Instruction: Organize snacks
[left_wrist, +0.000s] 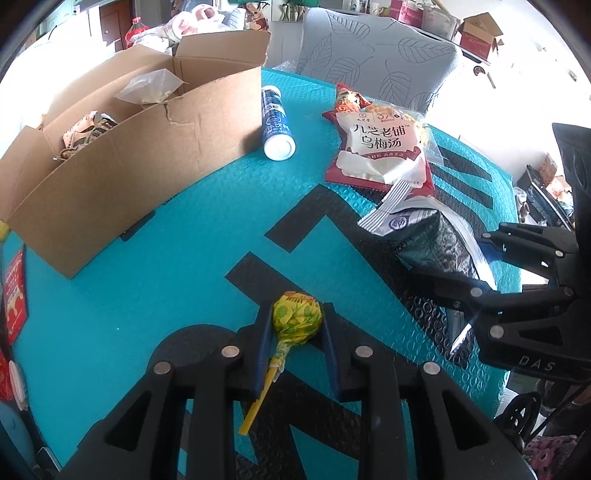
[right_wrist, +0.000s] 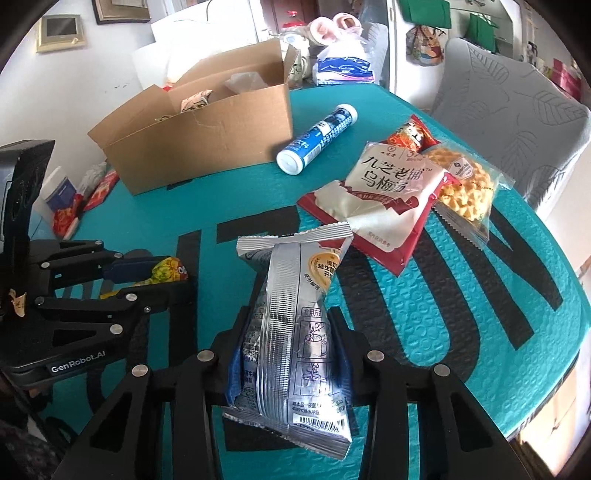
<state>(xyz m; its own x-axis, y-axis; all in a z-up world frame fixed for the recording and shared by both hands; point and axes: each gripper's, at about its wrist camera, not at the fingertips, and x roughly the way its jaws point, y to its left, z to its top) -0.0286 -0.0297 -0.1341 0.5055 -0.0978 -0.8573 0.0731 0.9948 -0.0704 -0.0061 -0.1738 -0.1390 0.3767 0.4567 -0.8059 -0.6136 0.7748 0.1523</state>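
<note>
step: pick-up | left tongs (left_wrist: 297, 325) clamped on lollipop (left_wrist: 296, 320) | right tongs (right_wrist: 291, 354) clamped on silver sachet (right_wrist: 291, 332) | next: both to be carried into cardboard box (right_wrist: 207, 147)

Lollipop (left_wrist: 297, 317): yellow wrapper with green print, yellow stick; sachet (right_wrist: 291, 332): silver, ribbed seams, black print; tube (right_wrist: 317, 138): blue and white, white cap; pouch (right_wrist: 384, 199): white on red; box (right_wrist: 207, 147): plain brown cardboard; table cover (left_wrist: 129, 314): teal, embossed, black lettering.

Bright daylight, strong fisheye bend

Windows past the tabletop's (left_wrist: 147, 295) far edge blow out white; the silver sachet (right_wrist: 291, 332) glares, corners go black, focus stays sharp.
</note>
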